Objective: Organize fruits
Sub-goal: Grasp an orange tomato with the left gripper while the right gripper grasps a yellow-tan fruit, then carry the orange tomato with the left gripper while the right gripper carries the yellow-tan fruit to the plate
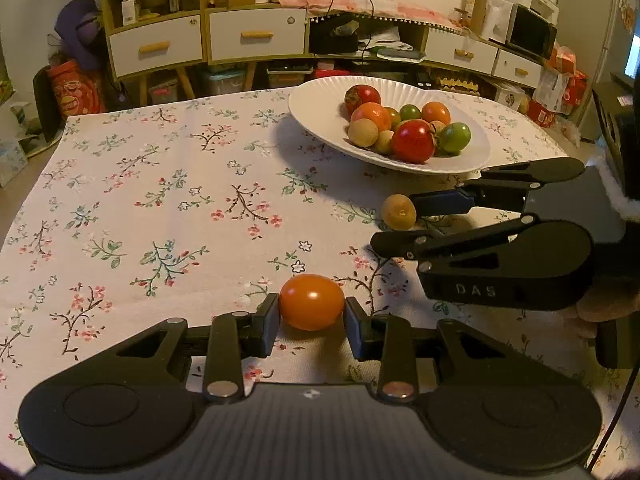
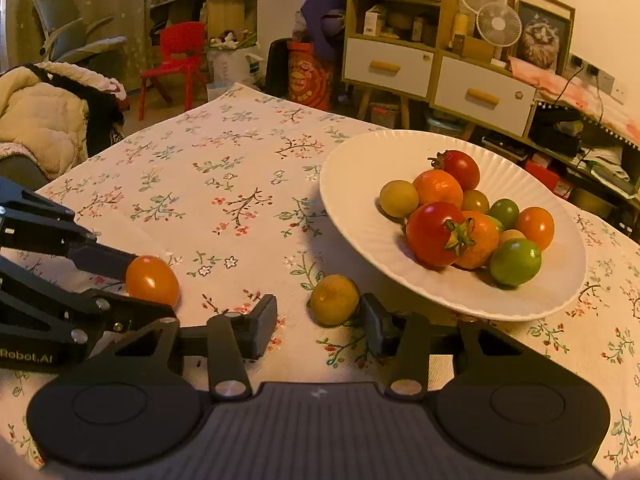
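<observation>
Left wrist view: the left gripper (image 1: 312, 326) is clamped on an orange tomato (image 1: 311, 301) sitting on the floral cloth (image 1: 160, 200), both pads pressed against its sides; off to the right the right gripper (image 1: 394, 220) reaches in around a small yellow fruit (image 1: 399, 212); behind it the white plate (image 1: 316, 116) holds a heap of red, orange, green and yellow fruit.

Right wrist view: yellow fruit (image 2: 335, 299) lies on the cloth just beside the plate (image 2: 352, 200); right gripper (image 2: 318, 320) isn't gripping yet; right pad touches it, left pad stands clear.
</observation>
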